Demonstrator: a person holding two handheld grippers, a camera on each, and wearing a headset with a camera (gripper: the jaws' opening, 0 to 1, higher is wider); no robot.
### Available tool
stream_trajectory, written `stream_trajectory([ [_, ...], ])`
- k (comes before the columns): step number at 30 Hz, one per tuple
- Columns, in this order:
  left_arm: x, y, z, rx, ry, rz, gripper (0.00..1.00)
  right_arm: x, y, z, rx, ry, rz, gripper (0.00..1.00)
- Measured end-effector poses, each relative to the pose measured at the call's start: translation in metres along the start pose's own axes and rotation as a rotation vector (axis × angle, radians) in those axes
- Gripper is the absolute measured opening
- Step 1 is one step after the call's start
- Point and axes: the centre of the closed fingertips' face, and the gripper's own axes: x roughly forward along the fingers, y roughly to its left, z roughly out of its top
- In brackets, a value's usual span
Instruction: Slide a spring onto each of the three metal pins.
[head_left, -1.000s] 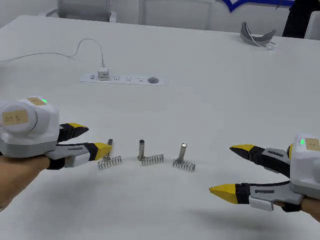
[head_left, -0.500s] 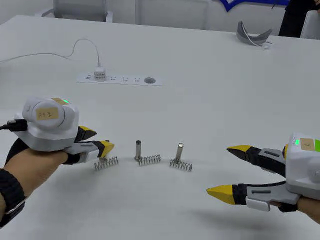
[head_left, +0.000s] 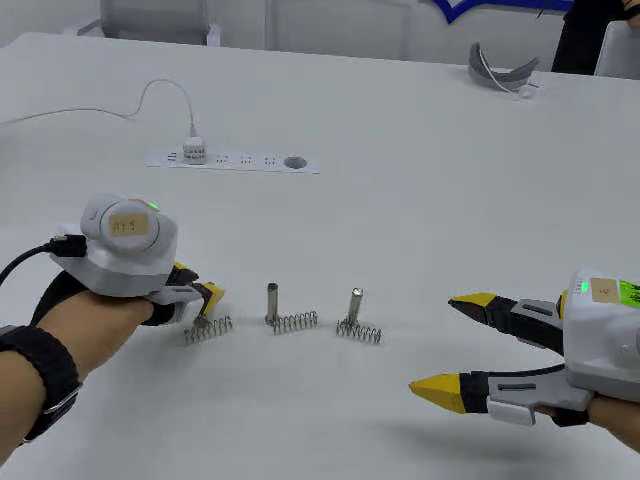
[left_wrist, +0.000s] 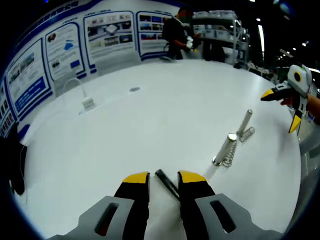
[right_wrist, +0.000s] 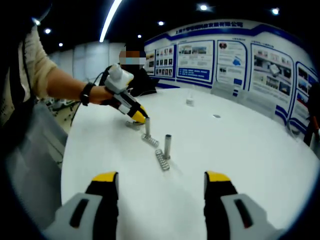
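Three metal pins stand in a row on the white table (head_left: 400, 220). The middle pin (head_left: 272, 300) and the right pin (head_left: 354, 304) are bare, and a spring lies at the foot of each: left spring (head_left: 208, 328), middle spring (head_left: 296, 321), right spring (head_left: 360, 332). My left gripper (head_left: 207, 298) covers the left pin. In the left gripper view that dark pin (left_wrist: 167, 183) sits in the narrow gap between the jaws of the left gripper (left_wrist: 164, 178), with a sliver of space on either side. My right gripper (head_left: 450, 343) hovers wide open and empty to the right of the row.
A white power strip (head_left: 235, 159) with a plugged-in charger (head_left: 194, 152) and its cable lies behind the pins. A grey curved object (head_left: 500, 68) rests at the far right of the table. Chairs stand beyond the far edge.
My left gripper has moved down and right onto the left pin, and its jaws have narrowed around it. The right gripper has hardly moved; the camera drifted slightly.
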Motion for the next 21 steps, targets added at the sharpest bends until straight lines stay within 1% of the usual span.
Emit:
stream_trajectory([
  [4,0.0021,-0.0009,-0.0036,0.004,0.02,0.004,0.2,-0.0004,-0.0012,-0.001,0.003,0.001,-0.003,0.71],
  [9,0.0035,0.0003,-0.0046,0.004,0.032,0.011,0.18,0.0005,-0.0008,-0.0025,0.003,0.008,-0.002,0.71],
  [21,0.0038,0.0012,-0.0007,0.019,0.036,0.015,0.13,0.0002,-0.0013,-0.0038,0.007,0.012,-0.003,0.71],
])
